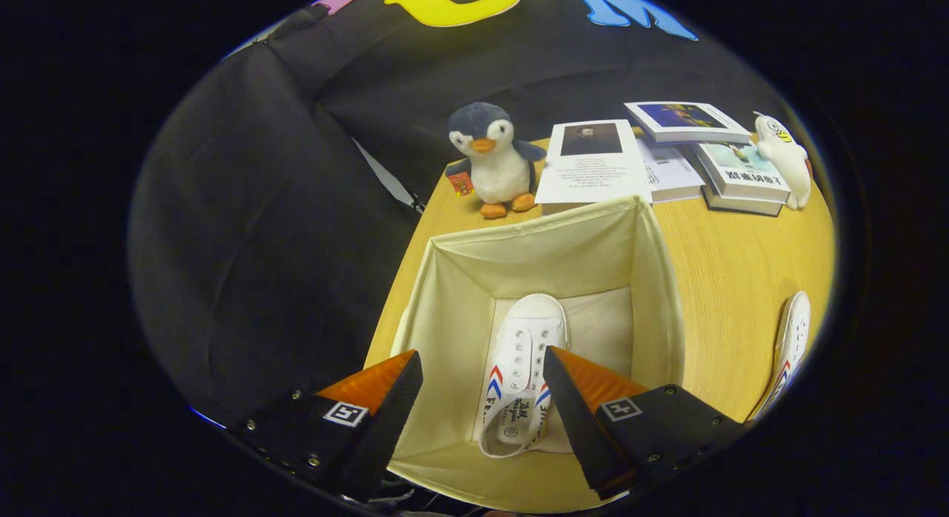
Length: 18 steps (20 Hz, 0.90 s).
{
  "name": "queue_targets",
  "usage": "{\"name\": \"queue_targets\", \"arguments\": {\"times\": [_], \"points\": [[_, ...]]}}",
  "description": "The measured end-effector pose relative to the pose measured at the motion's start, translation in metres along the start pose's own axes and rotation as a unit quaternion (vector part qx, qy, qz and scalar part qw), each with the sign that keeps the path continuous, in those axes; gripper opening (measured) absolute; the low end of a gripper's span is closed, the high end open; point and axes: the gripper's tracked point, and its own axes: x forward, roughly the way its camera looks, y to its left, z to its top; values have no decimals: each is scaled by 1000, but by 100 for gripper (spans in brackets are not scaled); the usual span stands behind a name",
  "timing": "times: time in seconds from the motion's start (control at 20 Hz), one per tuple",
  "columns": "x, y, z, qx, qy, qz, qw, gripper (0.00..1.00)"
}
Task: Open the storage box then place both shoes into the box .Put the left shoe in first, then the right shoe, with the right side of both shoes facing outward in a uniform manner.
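Hovering my claw (482, 383) over the box (652, 280), fingers spread wide, holding nothing. Below and between them lies one shoe (523, 369) on the box floor, toe pointing away, white canvas with red-blue chevrons, laces loose. Second shoe (789, 346) lies on the counter (730, 272) just right of the box, on its side. Risks, I'd say: soft fabric walls could fold in if a finger clips the rim; grabbing the second shoe wrong way round would break the uniform facing; little room left beside the first.

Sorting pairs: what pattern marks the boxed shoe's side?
Red and blue chevron stripes on the white canvas shoe, clearest in gripper view.
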Motion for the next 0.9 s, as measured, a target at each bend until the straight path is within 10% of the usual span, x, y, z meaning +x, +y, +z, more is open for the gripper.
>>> {"name": "queue_targets", "arguments": {"times": [0.9], "points": [[-125, -188, 37, -4, -105, -100, 989, 98]]}}
